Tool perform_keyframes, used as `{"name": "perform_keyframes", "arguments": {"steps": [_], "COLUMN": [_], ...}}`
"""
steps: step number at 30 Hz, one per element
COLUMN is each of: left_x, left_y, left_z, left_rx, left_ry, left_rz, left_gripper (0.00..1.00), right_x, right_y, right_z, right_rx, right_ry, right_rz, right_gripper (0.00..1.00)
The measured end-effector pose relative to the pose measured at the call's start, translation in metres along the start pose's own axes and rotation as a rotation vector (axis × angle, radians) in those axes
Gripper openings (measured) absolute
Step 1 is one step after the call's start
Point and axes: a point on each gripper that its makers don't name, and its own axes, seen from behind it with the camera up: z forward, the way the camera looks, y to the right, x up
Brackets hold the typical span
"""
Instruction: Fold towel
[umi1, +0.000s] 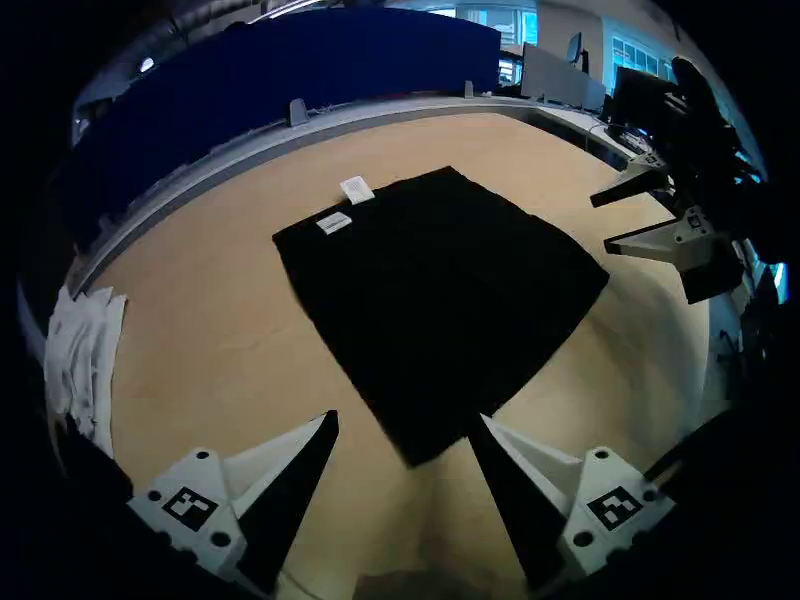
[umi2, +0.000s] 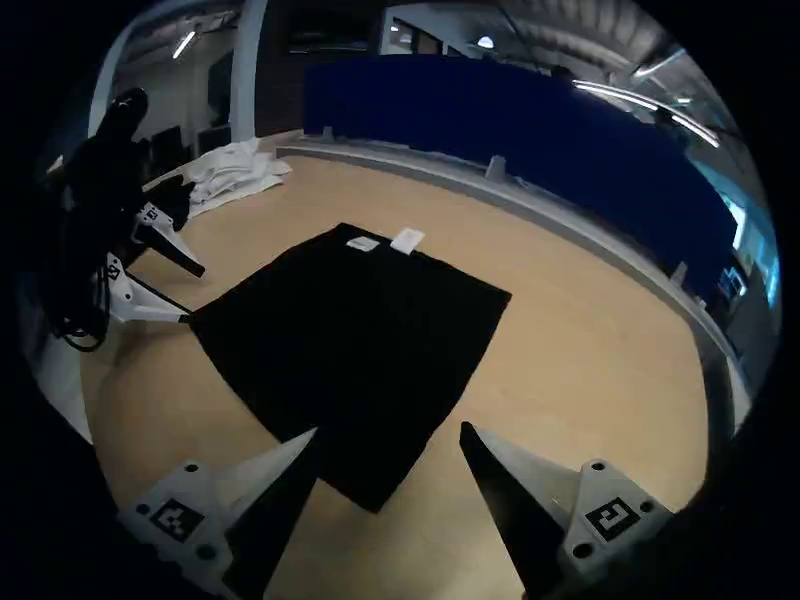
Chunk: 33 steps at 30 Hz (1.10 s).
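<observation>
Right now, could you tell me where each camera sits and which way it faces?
Left gripper view: rides the left tool, faces the black towel on the table; own open fingers below, right tool at right.
Right gripper view: rides the right tool, faces the towel; own open fingers below, left tool at left.
Shared: towel, table, blue screen.

a black towel (umi1: 440, 290) is spread flat at the middle of a light wooden table (umi1: 220, 330), two white tags (umi1: 357, 189) being seen at its far edge. white cloths (umi1: 80, 350) are heaped near the table's edge, well apart from the towel.
</observation>
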Motion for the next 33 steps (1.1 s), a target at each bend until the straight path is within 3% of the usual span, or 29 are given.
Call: {"name": "perform_keyframes", "arguments": {"steps": [18, 26, 33], "left_x": [-0.023, -0.029, -0.028], "left_y": [0.014, 0.016, 0.013], "left_z": [0.006, 0.006, 0.007], "left_rx": [-0.04, -0.048, -0.04], "left_ry": [-0.073, -0.097, -0.103], "left_rz": [0.026, 0.029, 0.02], "left_gripper": [0.94, 0.91, 0.77], "right_x": [-0.041, -0.048, -0.056], "right_y": [-0.01, -0.013, -0.014], "right_z": [0.006, 0.01, 0.012], "right_rx": [0.05, 0.07, 0.084], "right_ry": [-0.088, -0.1, -0.117], "right_rz": [-0.012, 0.016, 0.019], "right_gripper": [0.96, 0.84, 0.71]}}
